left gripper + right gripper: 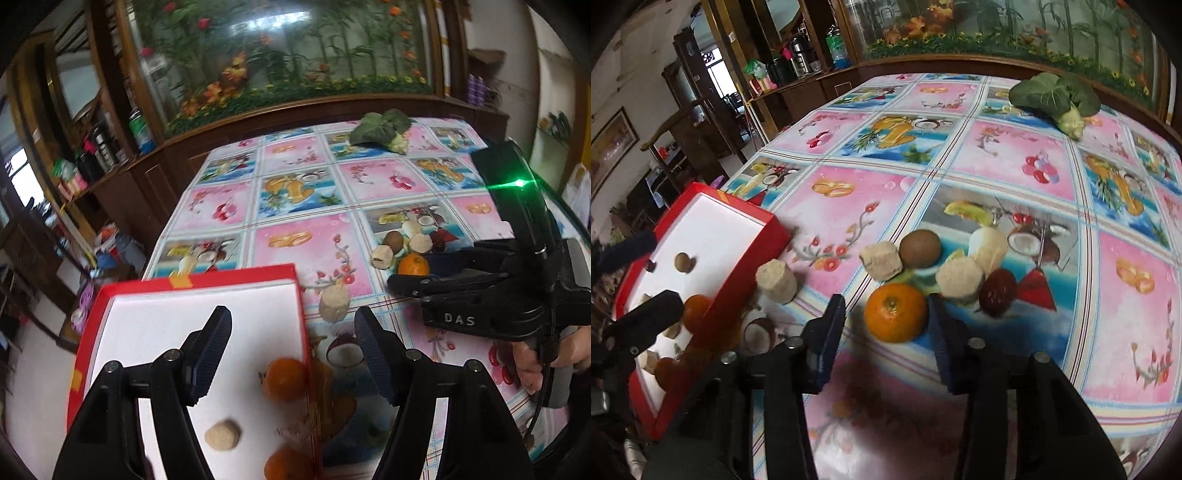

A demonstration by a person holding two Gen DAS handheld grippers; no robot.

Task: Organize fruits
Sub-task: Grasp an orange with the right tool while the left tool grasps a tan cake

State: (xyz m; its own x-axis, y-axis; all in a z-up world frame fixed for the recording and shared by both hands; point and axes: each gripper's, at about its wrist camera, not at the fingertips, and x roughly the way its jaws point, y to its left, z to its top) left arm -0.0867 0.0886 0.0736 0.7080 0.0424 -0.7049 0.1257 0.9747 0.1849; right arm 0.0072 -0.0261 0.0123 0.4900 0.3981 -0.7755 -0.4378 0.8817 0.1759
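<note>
A loose orange (pixel 895 312) lies on the table between the tips of my right gripper (pixel 886 332), which is open and not touching it. Behind the orange sit a kiwi (pixel 919 247), beige chunks (pixel 881 260) and a dark red date (pixel 997 291). A red box (pixel 88 332) with a white floor holds two oranges (pixel 284 380) and a beige piece (pixel 221 435). My left gripper (pixel 295 336) hangs open above the box's right edge, with nothing between its fingers. In the left wrist view the right gripper (pixel 406 286) reaches toward the table orange (pixel 413 264).
A beige cylinder (pixel 334 302) stands just outside the box's right wall. A leafy green vegetable (pixel 1056 98) lies at the far side of the fruit-print tablecloth (pixel 997 166). A wooden cabinet with a glass front (pixel 280 55) runs behind the table. A hand (pixel 532 365) holds the right gripper's handle.
</note>
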